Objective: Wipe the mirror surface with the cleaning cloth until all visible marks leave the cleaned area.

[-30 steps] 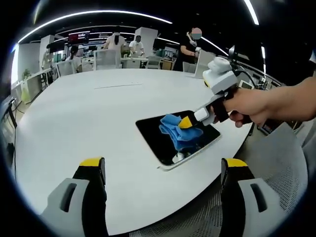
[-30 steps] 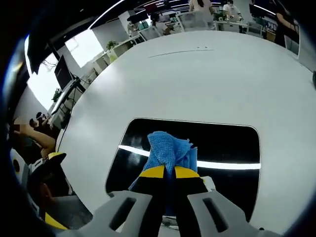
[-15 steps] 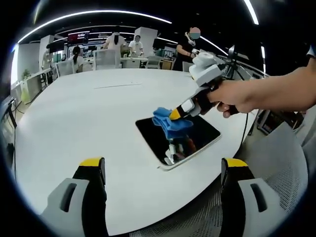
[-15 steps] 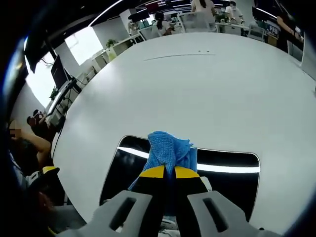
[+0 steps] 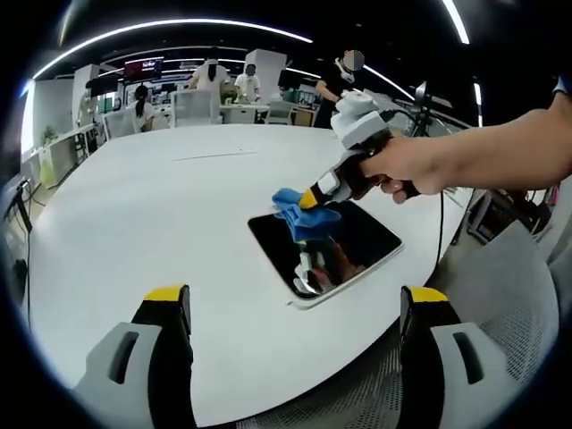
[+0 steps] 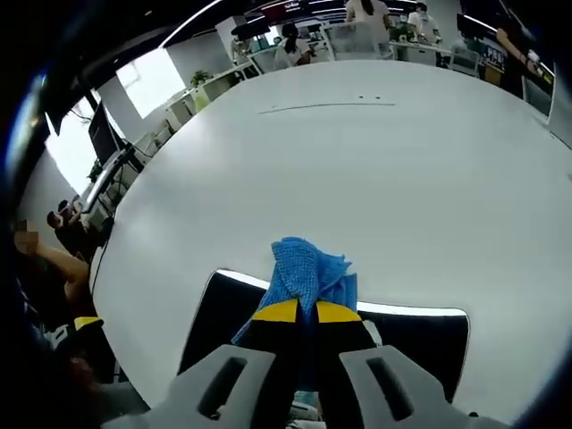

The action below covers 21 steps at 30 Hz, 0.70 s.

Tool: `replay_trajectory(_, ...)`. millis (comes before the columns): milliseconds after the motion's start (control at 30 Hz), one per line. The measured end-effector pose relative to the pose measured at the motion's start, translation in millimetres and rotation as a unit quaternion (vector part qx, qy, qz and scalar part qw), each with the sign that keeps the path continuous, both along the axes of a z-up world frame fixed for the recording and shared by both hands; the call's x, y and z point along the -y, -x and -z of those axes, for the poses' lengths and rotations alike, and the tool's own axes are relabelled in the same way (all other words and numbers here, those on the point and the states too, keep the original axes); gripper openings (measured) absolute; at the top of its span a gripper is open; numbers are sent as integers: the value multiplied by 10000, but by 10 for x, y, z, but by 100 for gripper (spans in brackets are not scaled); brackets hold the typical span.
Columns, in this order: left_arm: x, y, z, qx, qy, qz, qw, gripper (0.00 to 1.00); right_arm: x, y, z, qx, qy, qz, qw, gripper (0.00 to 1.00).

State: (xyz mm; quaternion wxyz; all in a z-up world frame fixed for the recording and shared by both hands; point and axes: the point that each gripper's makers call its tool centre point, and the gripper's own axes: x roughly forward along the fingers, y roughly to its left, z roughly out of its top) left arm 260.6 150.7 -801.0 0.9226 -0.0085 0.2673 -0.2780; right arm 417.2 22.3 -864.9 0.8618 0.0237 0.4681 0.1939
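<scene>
A dark rectangular mirror [image 5: 353, 241] lies flat on the white round table [image 5: 143, 206], near its right edge. My right gripper [image 5: 308, 197], held by a hand, is shut on the blue cleaning cloth [image 5: 293, 213] and presses it on the mirror's far left corner. In the right gripper view the cloth [image 6: 308, 273] bunches above the closed yellow-tipped gripper [image 6: 298, 312], with the mirror [image 6: 420, 335] below it. My left gripper [image 5: 295, 304] stands open near the table's front edge, holding nothing, well short of the mirror.
Several people and desks stand at the far side of the room [image 5: 214, 85]. A mesh chair [image 5: 518, 295] sits beside the table on the right. The left part of the tabletop [image 6: 357, 152] is bare white.
The right gripper has carried the cloth from the mirror's middle to its far left corner. The left gripper has stayed still.
</scene>
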Motion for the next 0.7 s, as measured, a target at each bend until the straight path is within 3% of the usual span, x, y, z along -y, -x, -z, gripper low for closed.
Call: replay_trajectory(700,13,1,4,-19,-2,18,10000,98,204,13,1,41,44,-24,10000,0)
